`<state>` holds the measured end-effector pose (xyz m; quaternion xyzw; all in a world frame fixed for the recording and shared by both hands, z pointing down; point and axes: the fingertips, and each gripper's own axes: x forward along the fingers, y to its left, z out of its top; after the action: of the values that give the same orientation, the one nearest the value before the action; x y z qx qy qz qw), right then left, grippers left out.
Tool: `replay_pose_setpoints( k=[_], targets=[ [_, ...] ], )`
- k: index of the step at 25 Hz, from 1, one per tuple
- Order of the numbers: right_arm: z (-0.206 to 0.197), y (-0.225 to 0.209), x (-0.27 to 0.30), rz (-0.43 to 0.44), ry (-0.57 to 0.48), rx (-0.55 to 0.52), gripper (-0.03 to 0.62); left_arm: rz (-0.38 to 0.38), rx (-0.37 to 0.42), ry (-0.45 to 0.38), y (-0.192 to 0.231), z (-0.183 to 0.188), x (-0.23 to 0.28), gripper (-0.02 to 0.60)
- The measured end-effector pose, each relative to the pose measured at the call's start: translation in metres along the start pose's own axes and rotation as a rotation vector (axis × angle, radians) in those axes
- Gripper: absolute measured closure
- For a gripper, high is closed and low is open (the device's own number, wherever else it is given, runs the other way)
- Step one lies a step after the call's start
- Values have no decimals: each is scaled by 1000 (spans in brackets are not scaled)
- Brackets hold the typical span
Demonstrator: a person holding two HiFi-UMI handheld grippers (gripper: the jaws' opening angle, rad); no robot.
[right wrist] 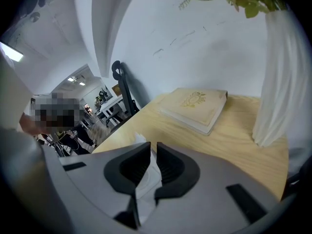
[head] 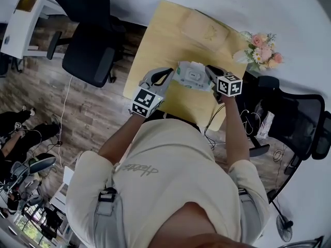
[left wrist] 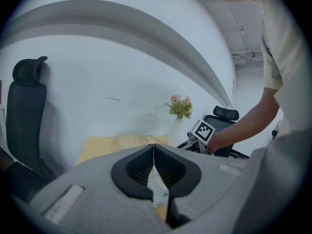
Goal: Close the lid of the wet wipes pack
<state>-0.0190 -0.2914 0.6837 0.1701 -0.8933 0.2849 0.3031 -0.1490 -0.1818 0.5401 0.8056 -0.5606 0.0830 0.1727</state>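
The wet wipes pack (head: 192,76), white with green print, hangs over the near part of the yellow table (head: 155,45), held between both grippers. My left gripper (head: 173,74) is shut on the pack's left end. In the left gripper view its jaws (left wrist: 154,152) meet, with the pack's edge (left wrist: 159,193) pinched below them. My right gripper (head: 209,72) holds the right end. In the right gripper view its jaws (right wrist: 153,152) stand a narrow gap apart, filled by the white pack (right wrist: 145,179). I cannot tell whether the lid on the pack's top face is raised.
A cream cushion-like pad (head: 205,31) lies at the table's far end. A vase of pink flowers (head: 261,48) stands at the right edge. Black office chairs stand left (head: 90,50) and right (head: 295,118) of the table. Cables hang near the right chair.
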Motion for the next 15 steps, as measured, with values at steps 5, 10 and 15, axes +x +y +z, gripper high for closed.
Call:
replay_pose_setpoints(
  k=[5,10,15],
  targets=[
    [-5,16,-8,17,-9,-36,553,9,0,-8,-7,-4,-13,563],
    [-16,34,-15,21,-5,-115,552,13,5,-14,-19,-8,-25,563],
    [-34,42,-17,-10,21,-189,551,28,9,-18,-29,-14,-37,563]
  ],
)
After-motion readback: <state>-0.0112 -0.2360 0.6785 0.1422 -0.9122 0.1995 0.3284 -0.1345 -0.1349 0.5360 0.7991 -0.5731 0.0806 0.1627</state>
